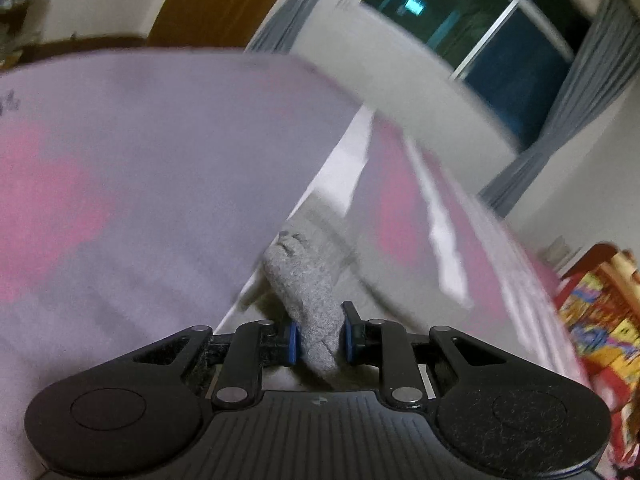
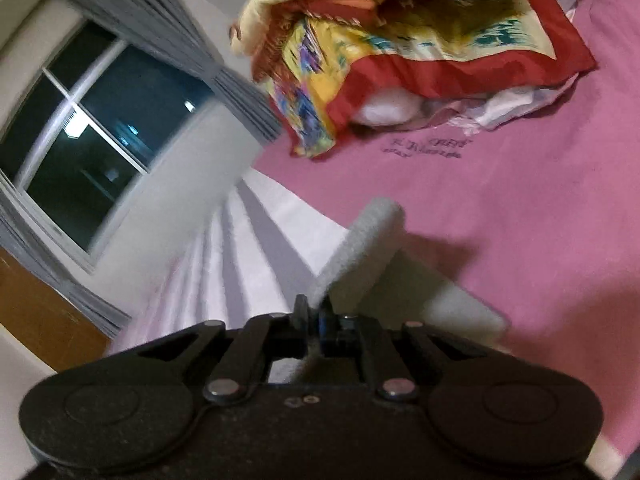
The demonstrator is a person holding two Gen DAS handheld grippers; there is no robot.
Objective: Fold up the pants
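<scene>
The grey pants (image 1: pixel 304 292) hang bunched from my left gripper (image 1: pixel 319 338), which is shut on a thick fold of the fabric and holds it above the pink bed sheet (image 1: pixel 120 168). In the right wrist view my right gripper (image 2: pixel 315 318) is shut on a thin edge of the same grey pants (image 2: pixel 360 252). The cloth rises from its jaws and drapes down to the right over the pink sheet (image 2: pixel 500 216). Both views are blurred by motion. The rest of the pants is hidden.
A colourful red-bordered quilt (image 2: pixel 400 52) with white bedding under it is piled at the far end of the bed; it also shows at the right edge of the left view (image 1: pixel 600 320). A dark window (image 2: pixel 80 120) with grey curtains (image 1: pixel 580 100) and a white wall stand beyond the bed.
</scene>
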